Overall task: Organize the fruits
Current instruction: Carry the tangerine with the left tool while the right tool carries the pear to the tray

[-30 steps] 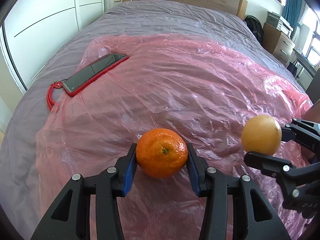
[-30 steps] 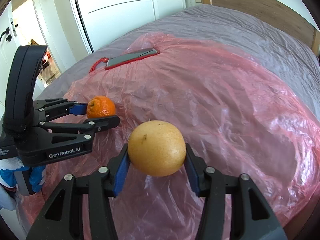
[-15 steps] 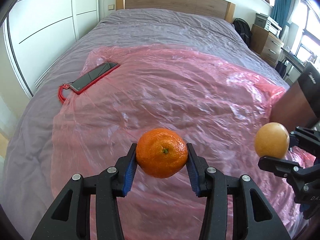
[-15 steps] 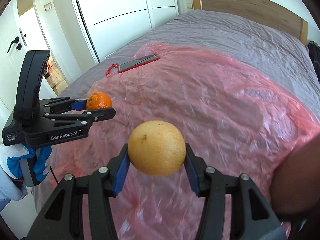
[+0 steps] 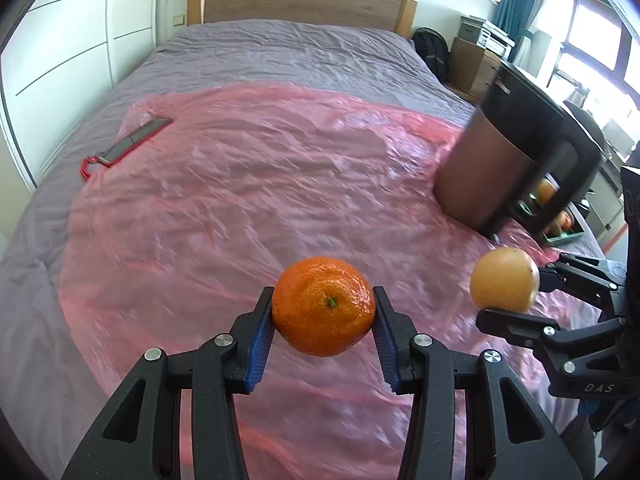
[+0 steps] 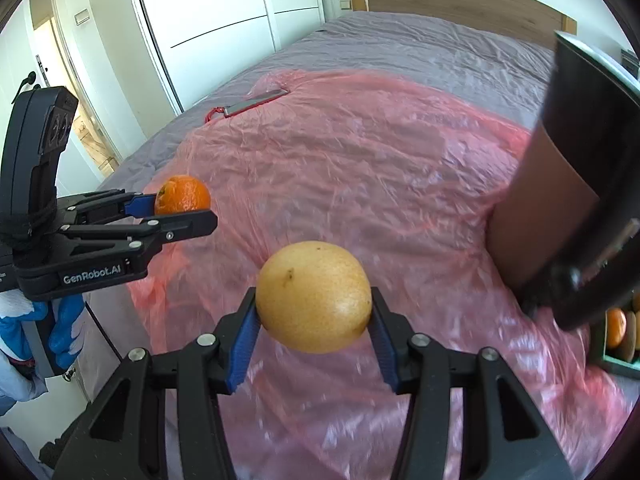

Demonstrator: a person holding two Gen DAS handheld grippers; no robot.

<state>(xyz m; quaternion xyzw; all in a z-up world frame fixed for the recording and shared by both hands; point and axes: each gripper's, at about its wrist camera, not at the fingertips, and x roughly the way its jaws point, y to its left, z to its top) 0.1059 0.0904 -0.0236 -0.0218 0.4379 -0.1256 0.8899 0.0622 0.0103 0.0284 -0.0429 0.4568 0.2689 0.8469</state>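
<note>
- Orange and yellow: the left gripper (image 5: 323,312) is clamped on a mandarin (image 5: 323,306), blue pads (image 5: 258,350) pressed to both its sides, and the right gripper (image 6: 314,314) is clamped on a pale yellow citrus fruit (image 6: 314,297). Both fruits hang clear above the pink plastic sheet (image 5: 248,184) spread over the bed (image 5: 280,52).
- Step in hand, as I judge it: the carry. Both fruits are lifted and neither is put away.
- At the bed's right edge a teal tray (image 6: 612,360) holds other fruit, partly hidden behind a dark bronze-and-black object (image 5: 508,152) that I cannot identify. That tray looks the likely destination.
- Next move: bring each gripper round that dark object toward the right edge, lower it over a free spot in the tray, and part the fingers only once the fruit rests. How much room the tray has is not visible.
- Care needed: both fruits are round and will roll if let go early; the two grippers sit near each other, so one at a time seems wiser.
- A phone (image 5: 134,140) lies near the sheet's far left corner, well apart.
</note>
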